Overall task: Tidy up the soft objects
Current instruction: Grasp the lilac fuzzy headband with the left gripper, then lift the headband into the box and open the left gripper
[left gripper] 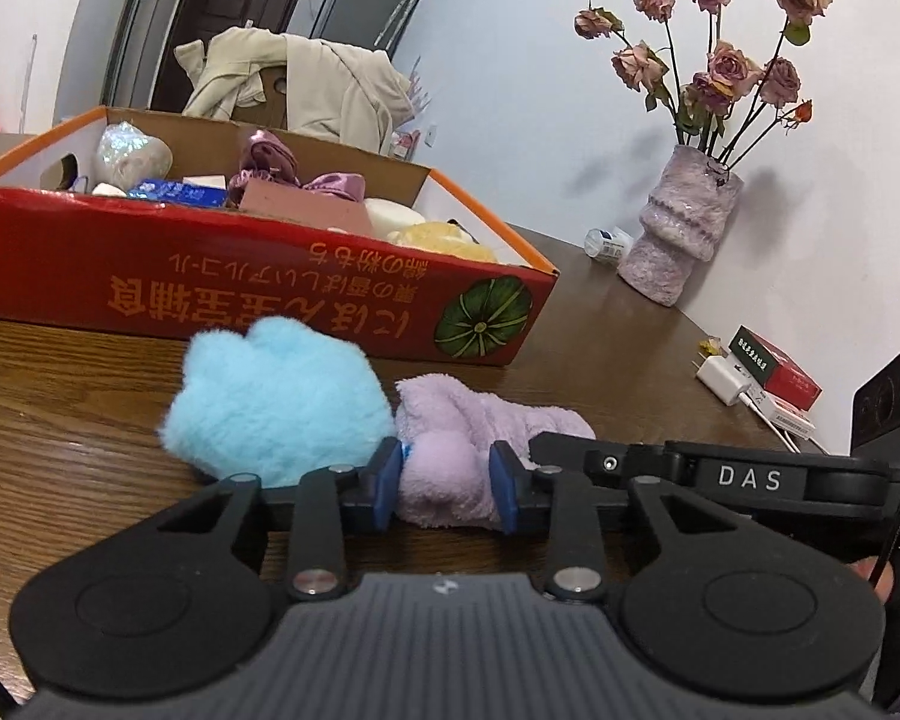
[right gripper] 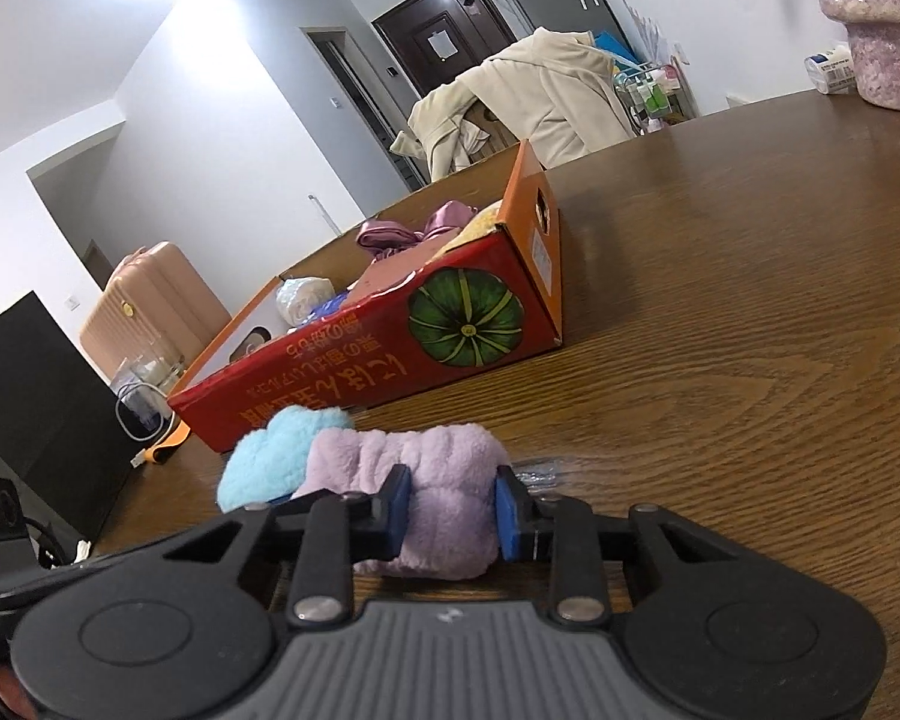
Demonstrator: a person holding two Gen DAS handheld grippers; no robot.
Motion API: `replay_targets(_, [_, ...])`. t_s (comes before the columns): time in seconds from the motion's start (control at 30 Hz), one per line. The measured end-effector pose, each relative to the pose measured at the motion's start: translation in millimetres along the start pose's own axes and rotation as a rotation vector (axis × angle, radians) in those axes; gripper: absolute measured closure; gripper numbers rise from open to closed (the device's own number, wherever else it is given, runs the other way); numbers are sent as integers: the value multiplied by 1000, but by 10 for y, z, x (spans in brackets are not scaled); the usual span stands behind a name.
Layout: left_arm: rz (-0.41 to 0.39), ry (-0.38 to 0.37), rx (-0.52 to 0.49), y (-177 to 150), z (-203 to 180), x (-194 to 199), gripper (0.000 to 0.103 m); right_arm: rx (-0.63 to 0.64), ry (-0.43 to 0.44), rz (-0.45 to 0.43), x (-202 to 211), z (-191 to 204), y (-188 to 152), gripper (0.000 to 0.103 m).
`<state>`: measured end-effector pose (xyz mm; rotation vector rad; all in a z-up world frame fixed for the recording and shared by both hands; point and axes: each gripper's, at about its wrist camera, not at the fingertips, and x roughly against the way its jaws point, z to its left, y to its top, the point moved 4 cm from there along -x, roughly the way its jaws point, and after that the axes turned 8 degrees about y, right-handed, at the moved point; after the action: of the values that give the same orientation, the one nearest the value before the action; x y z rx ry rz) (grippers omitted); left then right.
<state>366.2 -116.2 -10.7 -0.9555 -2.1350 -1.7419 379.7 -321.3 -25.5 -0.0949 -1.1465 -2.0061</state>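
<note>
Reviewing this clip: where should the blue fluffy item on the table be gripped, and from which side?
Grip the blue fluffy item across its rounded, puffy middle, coming from the open table side on its left in the left wrist view. The red cardboard box stands close behind it, and the lilac plush cloth presses against its right side, where both tools, left and right, are already closed on that cloth.

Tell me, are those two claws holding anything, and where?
Both grip the lilac fluffy cloth lying on the table: the left gripper pinches one end, the right gripper the other.
</note>
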Motion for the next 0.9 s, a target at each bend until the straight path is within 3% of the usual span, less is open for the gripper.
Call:
replay_targets(0.2, [-14,-4,-44,-101,-42,447,46,4,11,25,231,225,-223,77])
replay_targets(0.27, [-26,5,-71,-186,-41,620,33,1,21,36,311,288,-322,77])
replay_targets(0.37, [-14,5,-69,-305,-14,768,33,8,37,65,397,395,-448,77])
replay_targets(0.43, [10,5,-45,-360,22,803,42,29,46,85,415,483,-509,77])
replay_targets(0.47, [19,4,-34,-377,42,812,56,39,50,93,414,526,-532,77])
replay_targets(0.5, [25,3,-27,-392,56,823,64,47,55,100,408,572,-554,77])
replay_targets(0.63, [28,16,-28,-422,124,879,80,68,44,104,418,686,-613,77])
replay_targets(0.73, [31,3,-6,-440,190,897,86,66,41,103,421,713,-623,77])
replay_targets(0.9, [-30,-15,-14,-273,208,974,88,127,50,94,390,883,-499,79])
